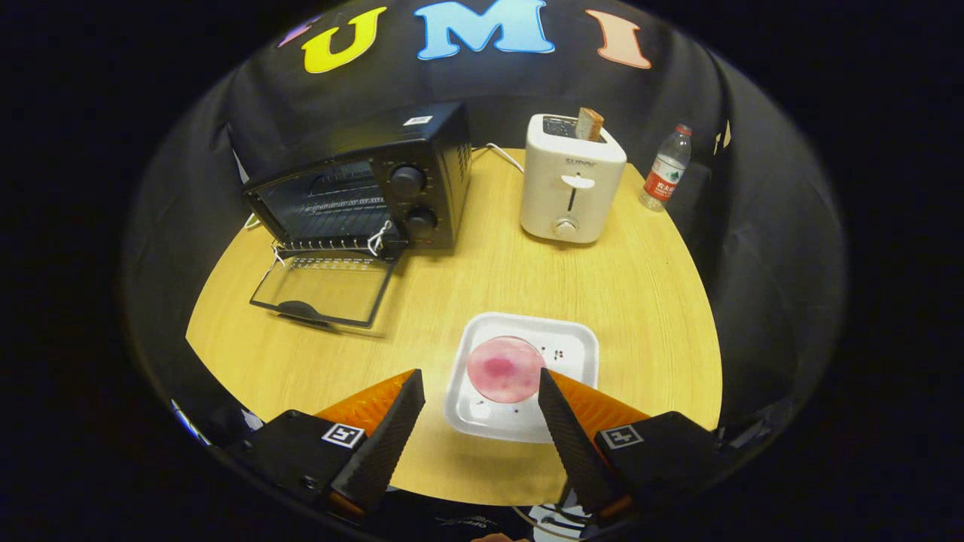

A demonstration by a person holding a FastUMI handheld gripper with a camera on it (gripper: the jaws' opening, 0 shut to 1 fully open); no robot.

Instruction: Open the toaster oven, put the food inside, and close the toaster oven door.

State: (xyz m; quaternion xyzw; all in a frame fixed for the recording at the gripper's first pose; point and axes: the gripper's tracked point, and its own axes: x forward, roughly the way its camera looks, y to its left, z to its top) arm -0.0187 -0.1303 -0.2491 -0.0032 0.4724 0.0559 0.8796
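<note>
Gripper view: gripper (480, 390) fingers spread, empty; pink food (505, 369) on tray (572, 342) between tips; oven door (324, 290) down.

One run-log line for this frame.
oven door: open, flat | pink food: on white tray, just ahead of fingers | gripper: jaws open, empty | next: likely grasp food

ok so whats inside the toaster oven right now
The toaster oven has its door folded down; a wire rack shows inside, no food visible on it. The far interior is dark. The gripper is open.
</note>
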